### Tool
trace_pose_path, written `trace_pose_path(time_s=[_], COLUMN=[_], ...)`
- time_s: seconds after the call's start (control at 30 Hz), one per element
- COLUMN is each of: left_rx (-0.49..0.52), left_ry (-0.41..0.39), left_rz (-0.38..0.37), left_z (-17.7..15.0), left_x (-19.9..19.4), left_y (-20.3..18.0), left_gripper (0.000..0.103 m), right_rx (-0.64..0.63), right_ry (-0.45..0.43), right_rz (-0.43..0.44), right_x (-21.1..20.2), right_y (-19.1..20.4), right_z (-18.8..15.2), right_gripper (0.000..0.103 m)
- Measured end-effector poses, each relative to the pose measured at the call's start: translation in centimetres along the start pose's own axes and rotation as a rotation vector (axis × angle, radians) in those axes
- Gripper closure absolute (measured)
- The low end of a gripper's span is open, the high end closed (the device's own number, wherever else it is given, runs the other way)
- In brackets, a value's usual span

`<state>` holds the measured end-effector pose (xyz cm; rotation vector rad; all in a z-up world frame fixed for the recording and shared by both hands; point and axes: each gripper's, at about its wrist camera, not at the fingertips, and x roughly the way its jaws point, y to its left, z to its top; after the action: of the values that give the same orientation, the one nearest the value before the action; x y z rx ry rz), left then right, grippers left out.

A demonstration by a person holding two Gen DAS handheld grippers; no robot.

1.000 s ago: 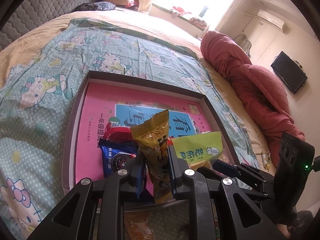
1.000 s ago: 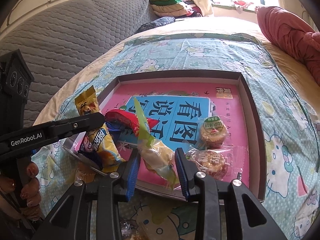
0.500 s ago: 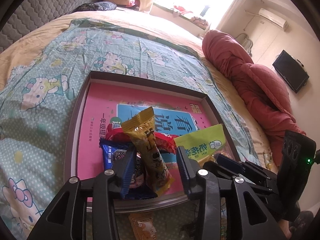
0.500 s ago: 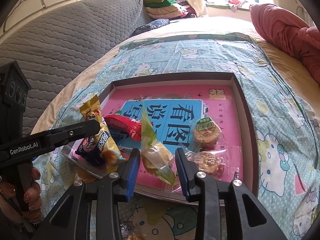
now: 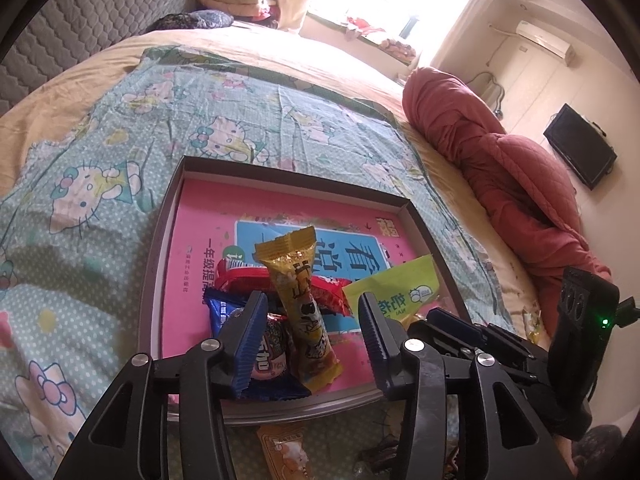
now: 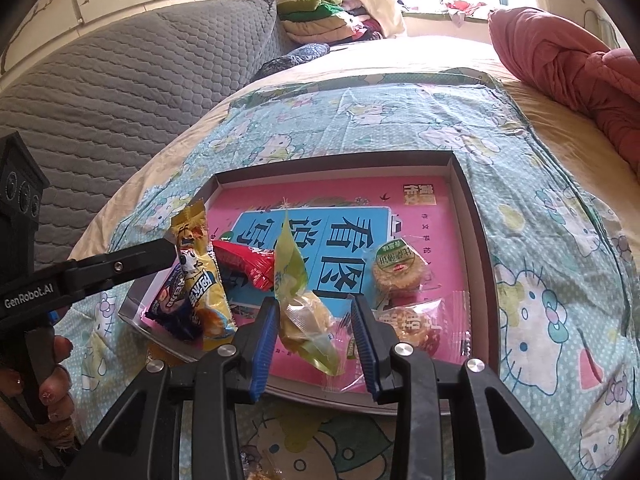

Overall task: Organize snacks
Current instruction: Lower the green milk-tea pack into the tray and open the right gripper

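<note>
Left tongs (image 5: 312,320) are opening, letting go of the yellow snack bar (image 5: 304,304), which was upright and clamped a second ago and is now leaning on the pile in the tray (image 5: 160,264). Right tongs (image 6: 314,340) are gripping the green packet (image 6: 304,312) above the tray; only the right view is showing two round cakes (image 6: 396,268).

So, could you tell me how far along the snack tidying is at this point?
Several snacks already lie in the tray: two round biscuits, a red packet and a dark blue one. The left gripper is opening around the yellow snack bar; the right gripper pinches a green packet. An orange packet waits outside.
</note>
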<state>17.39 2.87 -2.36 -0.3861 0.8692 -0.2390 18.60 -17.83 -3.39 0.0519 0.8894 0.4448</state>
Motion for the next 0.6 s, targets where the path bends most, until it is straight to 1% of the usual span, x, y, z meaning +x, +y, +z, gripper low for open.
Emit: trace_pose_path(time_s=[0.27,0.4,0.43,0.53,0.6], left_rx=[0.028,0.017,0.016,0.024,0.032], left_ry=[-0.016,-0.013,-0.012,-0.016,-0.021], left_rz=[0.01,0.009,0.008,0.015,0.022], left_z=[0.3,0.3,0.3,0.4,0.5], left_x=[-1.2,-1.4,-1.5,-1.8,-2.0], left_y=[-0.8,-0.8,-0.8,-0.9,-1.1], left_gripper=[0.045,0.041,0.041,0.038,0.037], right_rx=[0.001,-0.001,0.0,0.004,0.006], right_ry=[-0.013,-0.021,-0.023,-0.031,-0.039], right_rz=[-0.002,0.0,0.002,0.008,0.011], right_x=[-0.5,-0.7,-0.8,-1.1,-1.3], right_y=[-0.1,0.0,0.0,0.0,0.0], right_z=[0.3,0.4,0.4,0.5,0.6], right_gripper=[0.066,0.066,0.065,0.058,0.057])
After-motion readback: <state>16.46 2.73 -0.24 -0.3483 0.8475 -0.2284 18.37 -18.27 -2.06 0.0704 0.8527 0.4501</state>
